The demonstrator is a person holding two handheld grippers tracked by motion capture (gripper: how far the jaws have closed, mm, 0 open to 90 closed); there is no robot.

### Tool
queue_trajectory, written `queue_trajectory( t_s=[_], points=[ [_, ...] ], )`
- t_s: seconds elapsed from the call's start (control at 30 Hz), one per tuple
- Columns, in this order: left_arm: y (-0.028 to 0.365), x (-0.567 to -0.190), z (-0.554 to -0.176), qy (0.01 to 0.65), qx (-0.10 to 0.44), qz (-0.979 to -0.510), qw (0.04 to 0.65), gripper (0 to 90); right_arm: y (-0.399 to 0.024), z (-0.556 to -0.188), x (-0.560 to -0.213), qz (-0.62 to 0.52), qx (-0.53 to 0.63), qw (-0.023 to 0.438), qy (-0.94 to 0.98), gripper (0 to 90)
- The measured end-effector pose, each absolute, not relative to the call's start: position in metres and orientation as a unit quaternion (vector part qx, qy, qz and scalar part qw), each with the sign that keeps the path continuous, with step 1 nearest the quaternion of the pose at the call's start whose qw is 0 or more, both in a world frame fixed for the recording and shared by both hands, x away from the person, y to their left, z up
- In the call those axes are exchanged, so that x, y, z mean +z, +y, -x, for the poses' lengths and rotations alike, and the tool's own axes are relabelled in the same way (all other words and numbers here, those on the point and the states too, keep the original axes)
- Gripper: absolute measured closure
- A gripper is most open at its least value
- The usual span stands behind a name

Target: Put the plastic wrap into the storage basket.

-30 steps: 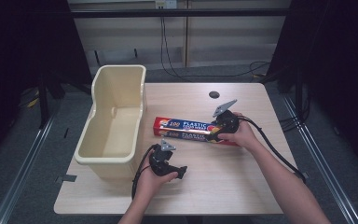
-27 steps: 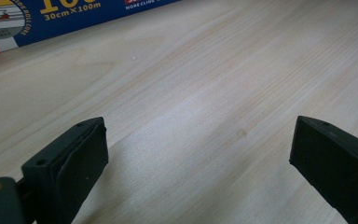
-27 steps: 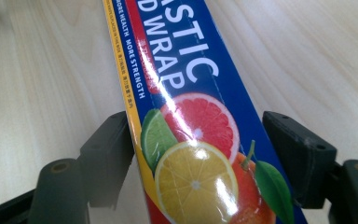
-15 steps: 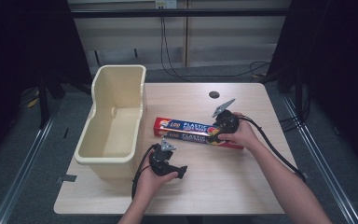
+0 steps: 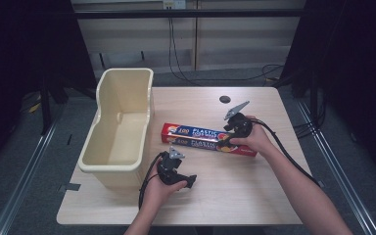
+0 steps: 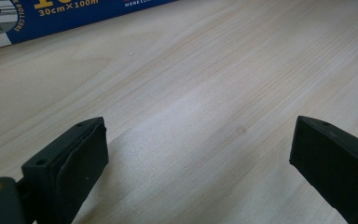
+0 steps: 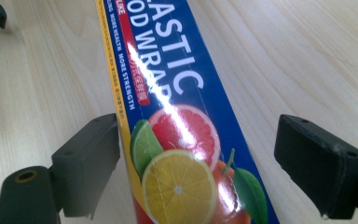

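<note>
A pale wooden table [image 5: 254, 196] stands in a dim room. Just left of the left gripper [image 5: 175, 169] sits a tall cream plastic bin [image 5: 120, 129]. A long blue-and-red cardboard box of plastic food wrap [image 7: 177, 116] lies between the right gripper's [image 7: 200, 158] wide-spread jaws, the left jaw touching its edge. The left gripper's jaws gape over bare wood.

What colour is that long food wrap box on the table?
The plastic food wrap box is blue with a yellow edge and citrus fruit pictures, clearest in the right gripper view.
</note>
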State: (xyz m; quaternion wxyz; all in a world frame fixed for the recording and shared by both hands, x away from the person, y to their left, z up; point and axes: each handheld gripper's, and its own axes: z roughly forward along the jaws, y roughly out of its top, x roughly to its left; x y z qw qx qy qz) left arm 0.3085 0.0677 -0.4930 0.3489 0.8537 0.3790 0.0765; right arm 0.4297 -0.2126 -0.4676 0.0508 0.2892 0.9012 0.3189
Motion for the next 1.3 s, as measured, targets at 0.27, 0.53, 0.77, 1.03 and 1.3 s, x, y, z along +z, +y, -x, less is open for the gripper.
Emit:
queue_trajectory(
  t_s=[0.27,0.53,0.77,1.03,1.3],
  points=[
    [0.068,-0.495,-0.309,0.383,0.072,-0.853,0.348,4.0,-0.208,-0.435,-0.470,-0.287,0.321,0.043,0.902,10.9],
    [0.067,-0.495,-0.308,0.385,0.071,-0.851,0.351,4.0,-0.195,-0.436,-0.476,-0.255,0.270,0.022,0.928,30.3],
    [0.067,-0.494,-0.308,0.378,0.074,-0.854,0.349,4.2,-0.195,-0.432,-0.475,-0.236,0.266,0.038,0.934,39.9],
    [0.068,-0.487,-0.306,0.383,0.068,-0.852,0.351,4.0,-0.217,-0.423,-0.465,-0.231,0.288,0.040,0.929,41.7],
    [0.064,-0.466,-0.306,0.358,0.046,-0.858,0.366,1.8,-0.245,-0.407,-0.441,-0.223,0.293,0.045,0.929,41.5]
  ],
)
